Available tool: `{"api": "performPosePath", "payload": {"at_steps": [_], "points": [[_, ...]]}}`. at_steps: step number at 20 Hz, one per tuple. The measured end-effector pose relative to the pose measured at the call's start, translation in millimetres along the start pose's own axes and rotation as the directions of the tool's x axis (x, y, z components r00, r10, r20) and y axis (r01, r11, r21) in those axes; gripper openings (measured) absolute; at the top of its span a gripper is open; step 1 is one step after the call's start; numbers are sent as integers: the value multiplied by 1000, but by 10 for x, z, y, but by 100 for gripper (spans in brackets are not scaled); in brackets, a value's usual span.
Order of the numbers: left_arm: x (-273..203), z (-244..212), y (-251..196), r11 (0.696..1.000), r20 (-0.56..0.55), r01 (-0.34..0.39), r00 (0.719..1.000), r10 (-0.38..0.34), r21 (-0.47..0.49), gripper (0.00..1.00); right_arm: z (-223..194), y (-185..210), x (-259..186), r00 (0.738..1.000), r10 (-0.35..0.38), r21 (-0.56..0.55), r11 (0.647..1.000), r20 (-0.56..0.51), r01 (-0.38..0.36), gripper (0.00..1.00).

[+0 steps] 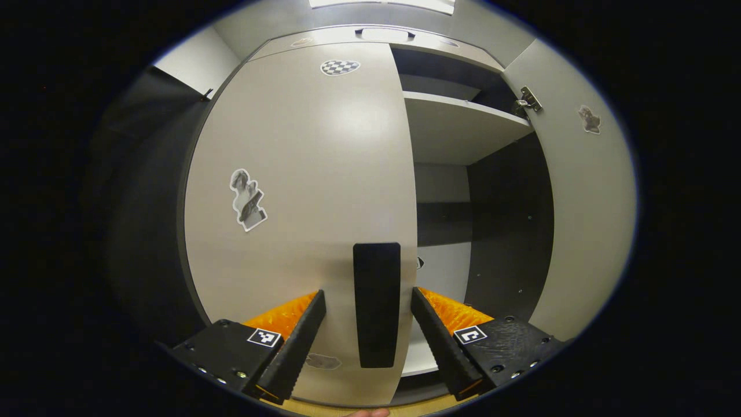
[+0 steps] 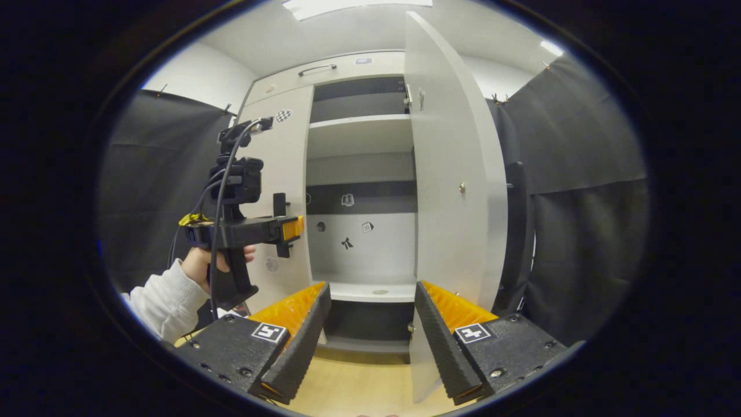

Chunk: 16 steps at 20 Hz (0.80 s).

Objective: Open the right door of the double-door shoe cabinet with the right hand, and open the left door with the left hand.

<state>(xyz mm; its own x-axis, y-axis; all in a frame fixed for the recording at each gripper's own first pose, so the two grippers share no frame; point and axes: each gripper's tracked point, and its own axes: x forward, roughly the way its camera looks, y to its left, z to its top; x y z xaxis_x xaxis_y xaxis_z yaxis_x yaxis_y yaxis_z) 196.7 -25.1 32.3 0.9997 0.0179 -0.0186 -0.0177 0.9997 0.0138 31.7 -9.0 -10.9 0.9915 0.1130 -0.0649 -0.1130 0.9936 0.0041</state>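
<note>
The left gripper (image 1: pixel 369 333) is hovering wide-jawed around the handle (image 1: pixel 376 304) of the closed left door (image 1: pixel 301 174), which remains to be opened, while the right gripper (image 2: pixel 367 341), also spread, is facing the already-swung-out right door (image 2: pixel 457 174).

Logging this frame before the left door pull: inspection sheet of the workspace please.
Surface: wood-tone floor in front of the cabinet, bare where seen.
Job's things: right door swung open; left door shut, its black handle between the left claw's fingers, not gripped.
Clutter: stickers on the left door and the cabinet's back panel; shelves bare.
Grippers: left claw open around the handle; right claw open, holding nothing, back from the cabinet.
Cables: black cable on the left claw's rig.
Surroundings: black cloth on both sides, ceiling light.
</note>
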Motion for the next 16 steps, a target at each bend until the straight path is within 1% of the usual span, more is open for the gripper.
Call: {"api": "performPosePath", "payload": {"at_steps": [1,3,4,5,6,7,8,9,12,13,16], "points": [[-11,-4,18,1000,0,-1,1000,1,-12,97,-4,6,-5,1000,0,0,1000,-1,0,91],[17,-34,47,999,-3,5,1000,-5,-39,72,-7,13,-23,1000,0,0,1000,-2,0,92],[-20,-15,33,999,-6,10,1000,-10,-39,67,-20,17,-27,1000,-1,-1,1000,-6,1,91],[47,-43,-18,999,-16,24,1000,-25,-40,64,-42,11,-36,1000,-3,-3,1000,-11,3,91],[21,-29,-86,999,-8,32,999,-33,-40,58,-55,4,-44,1000,-7,-7,1000,-18,7,91],[1,-10,-89,1000,-4,15,1000,-15,-20,31,-60,2,-54,1000,-12,-11,1000,-21,12,91],[-7,-10,-79,1000,-4,5,1000,-5,4,29,-72,3,-75,1000,-14,-12,1000,-23,14,92],[-13,-12,-72,1000,-3,1,1000,-1,6,25,-79,-2,-88,1000,-17,-13,1000,-24,17,91],[-19,-10,-78,1000,-2,17,1000,-17,-23,10,-78,-24,-125,999,-27,-11,1000,-21,26,92],[-8,-17,-78,1000,-2,21,1000,-21,-7,7,-61,-34,-128,999,-29,-9,1000,-17,29,91],[-47,-29,-79,999,-9,34,999,-34,-11,7,-63,-66,-122,999,-36,-3,999,-15,36,91]]}}
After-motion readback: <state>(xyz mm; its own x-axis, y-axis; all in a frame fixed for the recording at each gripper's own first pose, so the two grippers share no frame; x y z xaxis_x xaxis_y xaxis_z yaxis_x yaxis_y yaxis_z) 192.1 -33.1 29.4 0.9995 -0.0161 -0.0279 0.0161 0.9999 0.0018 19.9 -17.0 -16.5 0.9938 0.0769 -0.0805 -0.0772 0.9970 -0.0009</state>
